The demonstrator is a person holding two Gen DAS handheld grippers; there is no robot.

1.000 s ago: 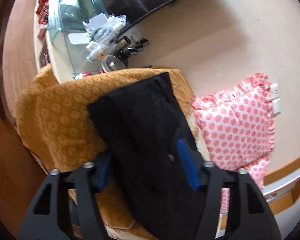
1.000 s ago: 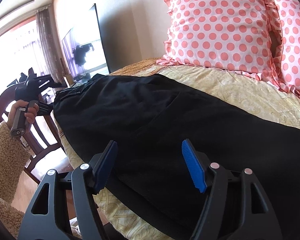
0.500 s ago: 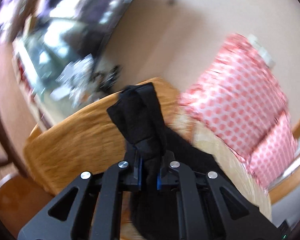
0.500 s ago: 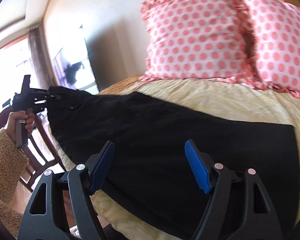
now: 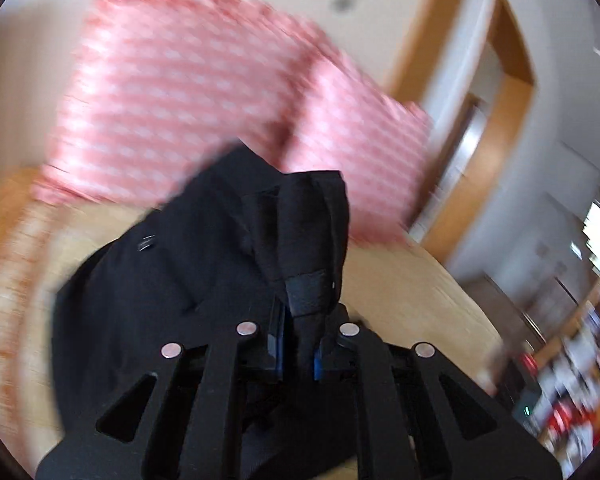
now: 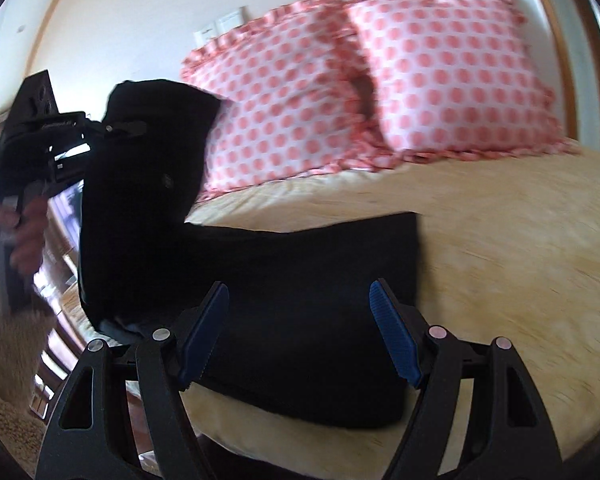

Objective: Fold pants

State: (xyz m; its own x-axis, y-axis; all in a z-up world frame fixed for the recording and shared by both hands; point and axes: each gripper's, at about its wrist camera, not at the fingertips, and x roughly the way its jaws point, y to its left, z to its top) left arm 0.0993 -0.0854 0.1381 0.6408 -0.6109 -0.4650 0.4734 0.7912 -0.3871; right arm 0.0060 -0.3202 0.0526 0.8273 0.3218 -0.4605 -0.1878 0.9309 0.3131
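— So, where do we have the pants [image 6: 284, 280] at this moment?

— We see them partly on the bed [image 6: 520, 240] and partly in the air. The lower part lies flat on the yellow bedcover, and its far edge lies on the bedcover well short of the two pink dotted pillows [image 6: 380, 92]. The other end is lifted up at the left side and hangs down as a dark fold.

— What lifts it?

— Our left gripper [image 5: 298, 354]. Its blue pads are pressed close together on a bunch of the black cloth, near a belt loop, so it is clamped on the pants. From the right wrist view we see this same gripper [image 6: 112, 128] high at the left, with the cloth falling below it.

— And our right gripper [image 6: 300, 336]?

— It stands wide apart, with nothing between its blue pads. It hovers over the near edge of the flat part; the cloth lies just in front of its fingers [image 6: 396, 336] and under them. We cannot tell if it touches the cloth.

— Is the left view sharp?

— No, it is blurred, so small details there are unclear.
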